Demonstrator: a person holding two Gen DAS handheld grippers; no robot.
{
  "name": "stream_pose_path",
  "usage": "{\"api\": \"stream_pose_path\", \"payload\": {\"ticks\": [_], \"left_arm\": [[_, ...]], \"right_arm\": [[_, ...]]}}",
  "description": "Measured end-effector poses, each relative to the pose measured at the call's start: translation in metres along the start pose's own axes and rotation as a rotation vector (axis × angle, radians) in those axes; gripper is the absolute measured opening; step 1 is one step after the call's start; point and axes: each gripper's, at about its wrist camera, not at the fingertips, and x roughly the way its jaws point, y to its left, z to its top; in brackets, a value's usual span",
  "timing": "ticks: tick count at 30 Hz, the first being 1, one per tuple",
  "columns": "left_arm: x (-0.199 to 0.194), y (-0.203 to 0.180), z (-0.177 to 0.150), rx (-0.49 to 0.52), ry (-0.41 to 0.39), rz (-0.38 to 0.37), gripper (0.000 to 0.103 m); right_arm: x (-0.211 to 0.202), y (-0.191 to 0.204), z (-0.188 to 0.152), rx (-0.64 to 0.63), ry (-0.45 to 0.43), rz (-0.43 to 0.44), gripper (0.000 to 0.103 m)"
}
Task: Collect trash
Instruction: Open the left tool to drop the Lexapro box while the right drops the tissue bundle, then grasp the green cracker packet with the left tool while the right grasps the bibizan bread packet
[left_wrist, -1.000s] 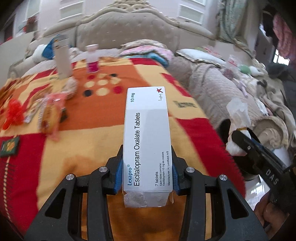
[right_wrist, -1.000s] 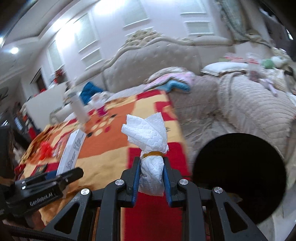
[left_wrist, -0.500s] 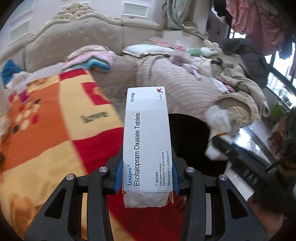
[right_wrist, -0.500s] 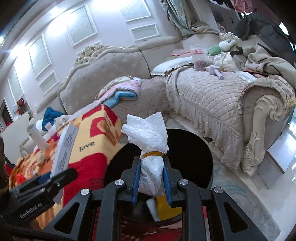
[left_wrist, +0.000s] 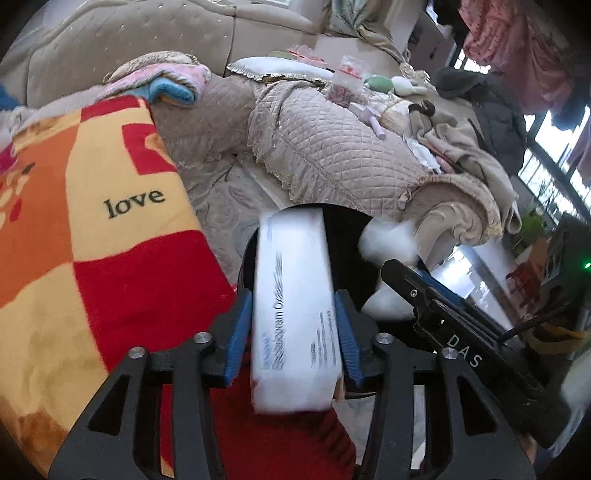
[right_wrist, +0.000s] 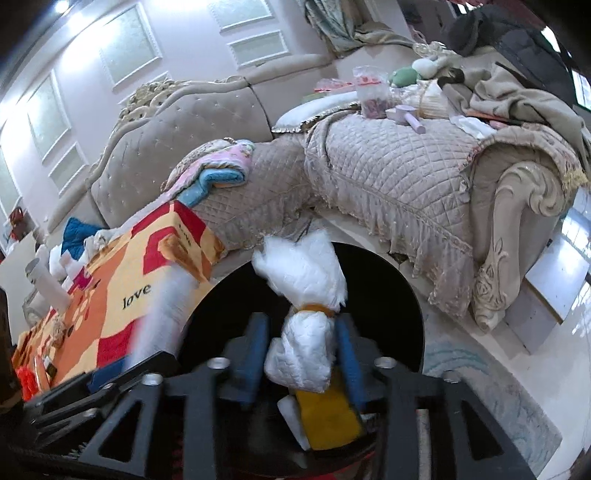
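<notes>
left gripper (left_wrist: 293, 325): jaws are opening right now, with the white tablet box (left_wrist: 293, 314) between them. a sliver of gap shows on each side of the blue pads, so the grip looks let go. the box is blurred and seems to be sliding off.
right gripper (right_wrist: 301, 354): jaws opening too. the banded tissue wad (right_wrist: 306, 306) sits between the fingers, clear of the left pad; whether it still brushes the right one i cannot tell through the blur.
what just changed: a second ago both pieces were clamped tight over the patchwork blanket (left_wrist: 92, 229). now both hands have swung across to the black bin (right_wrist: 388, 295) and the squeeze is coming off.
tablet box location: over the bin's dark mouth, at the near rim, not yet inside.
tissue wad location: right above the bin opening, with a yellow piece of trash (right_wrist: 328, 417) already lying below it.
meaning for the task: this reads as a double drop, two pieces about to be binned at once.
risk: the box hangs close to the rim by the blanket edge and could tip outward rather than in.
still to do: more clutter sits at the far end of the blanket.
</notes>
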Motion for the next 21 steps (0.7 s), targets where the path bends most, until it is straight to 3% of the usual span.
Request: {"api": "stream_pose_path", "payload": {"ticks": [2, 12, 15, 21], "left_arm": [[-0.003, 0.002, 0.0, -0.009, -0.008, -0.002, 0.055], [-0.044, 0.044, -0.004, -0.135, -0.068, 0.043, 0.055], [-0.072, 0.062, -0.011, -0.179, -0.116, 0.078, 0.055], [-0.142, 0.111, -0.023, -0.253, -0.217, 0.187, 0.056]], "right_arm": [[-0.001, 0.0, 0.0, 0.003, -0.009, -0.012, 0.046], [-0.01, 0.013, -0.001, -0.001, -0.052, -0.048, 0.046], [-0.013, 0.031, -0.006, -0.037, -0.056, -0.024, 0.046], [-0.02, 0.101, -0.029, -0.192, -0.051, 0.11, 0.046]]}}
